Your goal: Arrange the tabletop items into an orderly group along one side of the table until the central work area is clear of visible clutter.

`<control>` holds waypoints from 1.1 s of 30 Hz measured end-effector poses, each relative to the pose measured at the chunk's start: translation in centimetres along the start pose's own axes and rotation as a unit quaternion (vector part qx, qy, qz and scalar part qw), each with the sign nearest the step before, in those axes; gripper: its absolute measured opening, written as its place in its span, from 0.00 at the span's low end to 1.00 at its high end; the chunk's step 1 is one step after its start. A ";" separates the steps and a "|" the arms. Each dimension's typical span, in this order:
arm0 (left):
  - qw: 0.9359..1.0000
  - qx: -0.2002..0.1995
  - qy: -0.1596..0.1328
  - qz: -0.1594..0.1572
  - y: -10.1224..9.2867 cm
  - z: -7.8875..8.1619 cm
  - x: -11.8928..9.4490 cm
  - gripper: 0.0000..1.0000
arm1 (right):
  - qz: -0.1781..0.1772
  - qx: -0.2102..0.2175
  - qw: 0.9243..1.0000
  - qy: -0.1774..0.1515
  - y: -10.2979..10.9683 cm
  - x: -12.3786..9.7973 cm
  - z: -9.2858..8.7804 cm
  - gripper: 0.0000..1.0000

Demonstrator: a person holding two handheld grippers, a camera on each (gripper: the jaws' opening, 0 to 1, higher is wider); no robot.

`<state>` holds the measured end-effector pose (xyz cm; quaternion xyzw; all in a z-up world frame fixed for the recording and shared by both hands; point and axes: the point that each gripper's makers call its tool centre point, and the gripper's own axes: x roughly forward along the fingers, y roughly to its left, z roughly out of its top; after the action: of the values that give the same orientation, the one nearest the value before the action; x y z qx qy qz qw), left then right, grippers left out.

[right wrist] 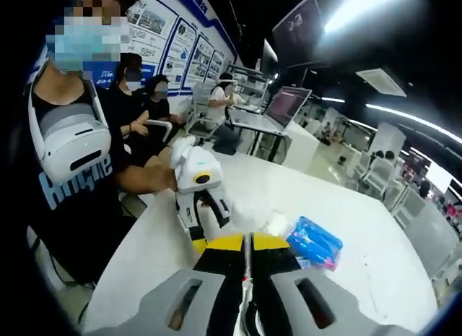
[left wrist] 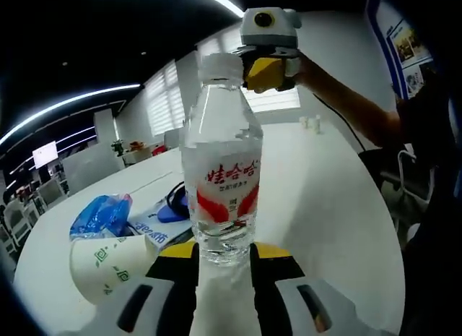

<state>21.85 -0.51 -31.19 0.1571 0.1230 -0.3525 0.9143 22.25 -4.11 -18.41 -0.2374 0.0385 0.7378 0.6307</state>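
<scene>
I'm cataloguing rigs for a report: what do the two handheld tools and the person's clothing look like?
Each tool has dark grey jaws with yellow tips. The left tool has a white body seen from the right gripper view; the right tool also shows a white housing and yellow pads. The person wears a black T-shirt with light-blue lettering.

Your left claw [left wrist: 223, 260] shows two black fingers capped with yellow tips, set into a pale grey-white body with dark oval slots on either side. Your right claw [right wrist: 246, 260] has the same build: black fingers, yellow tips, grey body with dark slots. Seen from the right gripper view, the left claw's housing is white with a round dark-and-yellow fitting. You wear a dark T-shirt with light blue lettering across the chest and a white padded band [right wrist: 71, 144] on the upper arm.
</scene>
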 end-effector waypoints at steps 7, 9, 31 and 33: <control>1.000 -0.007 -0.009 -0.006 -0.4 0.2 0.0 0.27 | 0.034 0.003 0.999 0.026 1.8 1.2 -1.7 0.00; 1.000 -0.007 -0.009 -0.006 -0.4 0.2 0.0 0.27 | 0.030 -0.003 0.999 0.026 1.6 0.9 -1.6 0.00; 1.000 -0.006 -0.012 -0.006 -0.5 0.5 -0.1 0.27 | 0.023 -0.008 0.999 0.029 2.2 0.6 -1.3 0.00; 1.000 -0.006 -0.013 -0.006 -0.5 0.5 -0.1 0.27 | 0.023 -0.008 0.999 0.029 2.2 0.6 -1.2 0.00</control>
<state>21.50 -1.00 -30.84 0.1463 0.1144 -0.3589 0.9147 20.47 -4.44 -20.26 -0.2626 0.0567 0.7449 0.6107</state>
